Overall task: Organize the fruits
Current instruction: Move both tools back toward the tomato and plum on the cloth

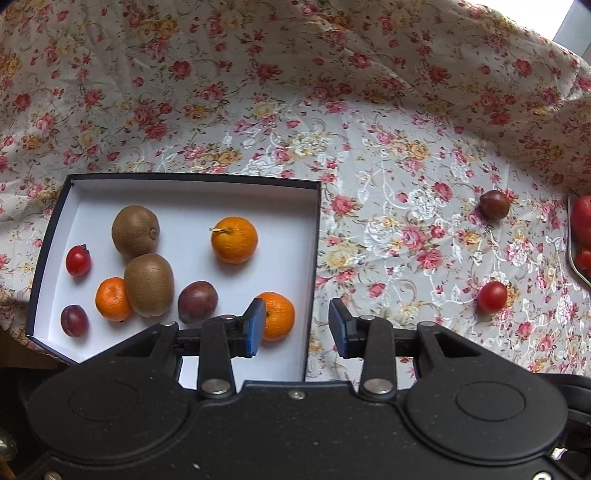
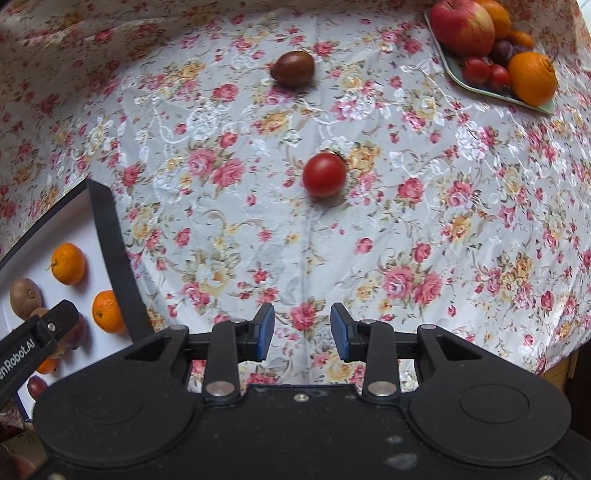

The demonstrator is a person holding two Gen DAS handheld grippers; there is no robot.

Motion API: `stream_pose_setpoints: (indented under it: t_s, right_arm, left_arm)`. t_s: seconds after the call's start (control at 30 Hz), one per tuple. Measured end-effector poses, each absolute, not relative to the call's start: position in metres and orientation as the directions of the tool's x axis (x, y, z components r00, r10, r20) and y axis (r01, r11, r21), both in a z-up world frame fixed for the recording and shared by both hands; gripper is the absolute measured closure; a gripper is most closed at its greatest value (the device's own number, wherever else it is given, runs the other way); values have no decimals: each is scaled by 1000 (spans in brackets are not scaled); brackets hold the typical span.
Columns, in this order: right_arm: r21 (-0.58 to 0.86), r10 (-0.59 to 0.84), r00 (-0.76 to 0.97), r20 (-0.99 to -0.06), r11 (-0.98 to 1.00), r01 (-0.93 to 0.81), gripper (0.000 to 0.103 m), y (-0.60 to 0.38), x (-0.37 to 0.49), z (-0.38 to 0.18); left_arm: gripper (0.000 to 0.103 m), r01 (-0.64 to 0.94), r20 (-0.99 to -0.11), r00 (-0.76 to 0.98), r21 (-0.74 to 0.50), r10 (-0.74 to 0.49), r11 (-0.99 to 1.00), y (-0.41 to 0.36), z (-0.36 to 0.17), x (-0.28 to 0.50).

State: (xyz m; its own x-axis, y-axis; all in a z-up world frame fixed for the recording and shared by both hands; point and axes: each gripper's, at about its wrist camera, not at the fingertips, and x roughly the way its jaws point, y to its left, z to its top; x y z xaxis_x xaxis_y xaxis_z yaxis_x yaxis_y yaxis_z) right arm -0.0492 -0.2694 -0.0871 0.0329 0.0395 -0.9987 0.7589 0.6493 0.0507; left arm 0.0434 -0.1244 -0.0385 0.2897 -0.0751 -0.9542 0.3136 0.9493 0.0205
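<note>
Your left gripper (image 1: pixel 297 326) hangs with its blue pads apart and nothing between them, poised over the right edge of the box (image 1: pixel 312 258). Its left pad sits just in front of a mandarin (image 1: pixel 277 315) lying inside that box. Further left of the gripper a dark plum (image 1: pixel 197 302), two kiwis (image 1: pixel 149 285) touching each other, a second mandarin (image 1: pixel 112 299) against the nearer kiwi, a small plum (image 1: pixel 74 320) and a red tomato (image 1: pixel 78 260) rest on the white floor — a third mandarin (image 1: pixel 234 240) sits ahead, apart from them.

Your right gripper (image 2: pixel 303 330) is likewise parted and empty above the floral cloth (image 2: pixel 424 221). Straight ahead of it lies a red tomato (image 2: pixel 324 175) on the cloth; beyond that, slightly left, a dark brownish tomato (image 2: pixel 292 68). Far ahead to the right a tray (image 2: pixel 480 90) holds an apple (image 2: pixel 462 26), oranges and small tomatoes.
</note>
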Motion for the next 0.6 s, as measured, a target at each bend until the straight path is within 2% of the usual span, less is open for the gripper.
stream_pose_setpoints:
  t_s: [0.6]
  right_arm:
    - [37,29,27,-999,471,881,67,-368,-101,-81]
  left_arm:
    - [56,394,-959,265,10,-103,919,-193,-44,23]
